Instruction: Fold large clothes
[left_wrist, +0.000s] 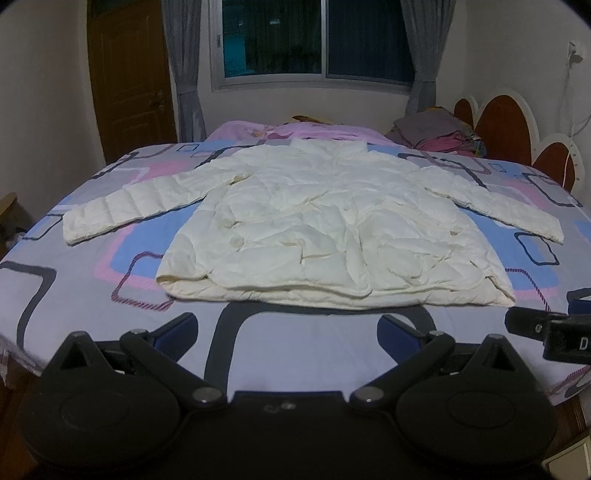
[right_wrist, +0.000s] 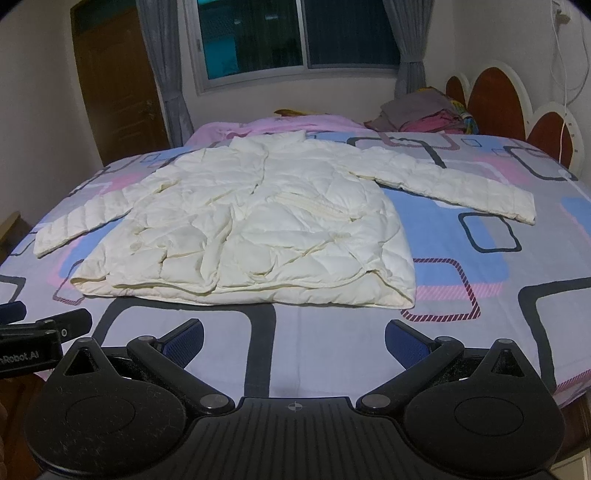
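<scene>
— Where's the white puffy jacket (left_wrist: 332, 225)?
— Flat on the bed (left_wrist: 92, 295), both sleeves out.
— And the left gripper (left_wrist: 288, 328)?
— Spread wide, holding nothing, near the hem.
— Right gripper (right_wrist: 293, 334)?
— Same, fingers wide apart, empty.

A puffer jacket (left_wrist: 325, 225) lies flat on the bed (left_wrist: 295, 350), hem near, collar far, sleeves spread left and right. Behind it sits a blanket (left_wrist: 317, 130); folded clothes (left_wrist: 436, 129) lie far right, before the headboard (left_wrist: 506, 122).
</scene>
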